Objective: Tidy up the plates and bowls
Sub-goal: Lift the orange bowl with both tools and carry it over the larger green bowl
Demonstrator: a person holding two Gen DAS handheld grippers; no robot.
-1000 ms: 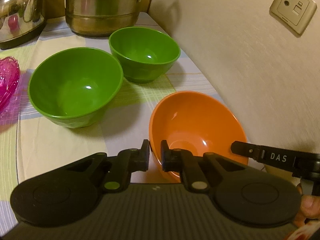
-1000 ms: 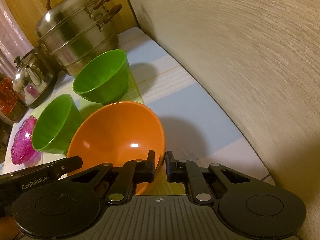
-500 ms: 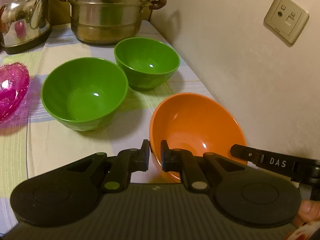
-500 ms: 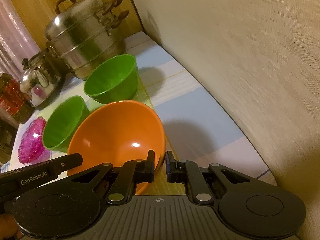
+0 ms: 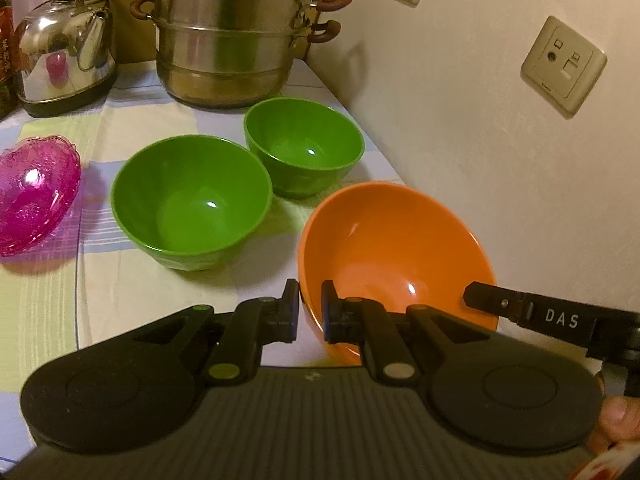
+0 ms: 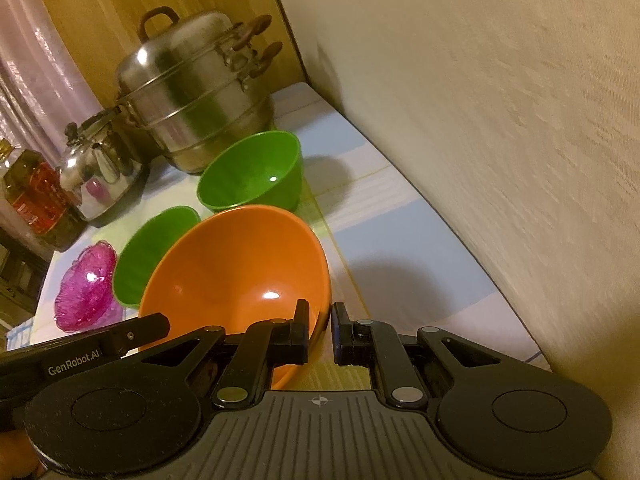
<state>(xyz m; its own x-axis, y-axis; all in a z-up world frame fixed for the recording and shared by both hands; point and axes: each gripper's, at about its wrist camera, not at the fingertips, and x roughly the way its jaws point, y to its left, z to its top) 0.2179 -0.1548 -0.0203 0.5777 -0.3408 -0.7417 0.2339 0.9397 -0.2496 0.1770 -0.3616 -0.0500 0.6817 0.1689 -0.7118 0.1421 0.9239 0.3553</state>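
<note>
I hold the orange bowl (image 5: 392, 248) by its rim, my left gripper (image 5: 310, 306) clamped on one side, my right gripper (image 6: 320, 330) on the other. It hangs above the tablecloth (image 5: 120, 280) near the wall, mouth up and tipped toward the green bowls (image 5: 192, 204). Since a second ago it has risen, and the steamer pot (image 5: 228, 40) shows more fully.
</note>
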